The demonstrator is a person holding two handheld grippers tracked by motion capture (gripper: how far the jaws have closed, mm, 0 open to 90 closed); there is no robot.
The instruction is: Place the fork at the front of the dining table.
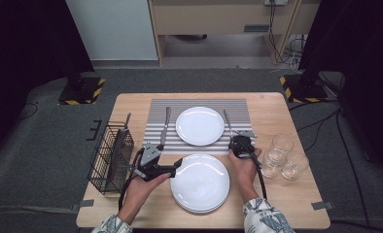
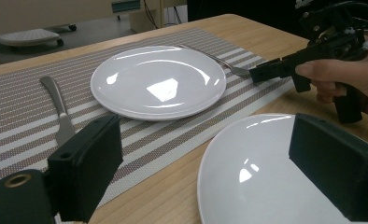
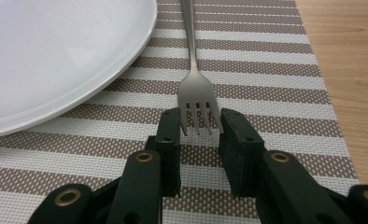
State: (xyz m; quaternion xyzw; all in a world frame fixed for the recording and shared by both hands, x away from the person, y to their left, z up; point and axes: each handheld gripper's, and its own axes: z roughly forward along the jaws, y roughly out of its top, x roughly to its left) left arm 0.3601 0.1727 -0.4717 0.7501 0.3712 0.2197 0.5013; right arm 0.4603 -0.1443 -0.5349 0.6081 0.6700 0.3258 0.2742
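Steel tines of the fork (image 3: 197, 109) are lying directly between the two black jaws of the right gripper (image 3: 200, 123), and that is the relation I am working from: the fork's long axis is running straight away from the claw, handle pointing toward the far edge of the striped placemat (image 3: 266, 70), tines toward me. The jaws are bracketing the tine end closely on both sides; they are standing narrow, at or nearly at the metal, but I cannot tell from the right gripper view whether the pads are actually pressing, so I am treating the grip as unconfirmed. The fork is resting flat on the placemat, just beside the right rim of the far plate (image 1: 200, 125). My right hand is the nearer one by a clear margin, holding its gripper low and nearly level, nose forward along the fork. The left gripper (image 1: 176, 166) is hovering at the left rim of the near plate (image 1: 200, 182) with its jaws spread wide and nothing between the pads. The knife (image 1: 165, 127) is lying on the placemat left of the far plate.
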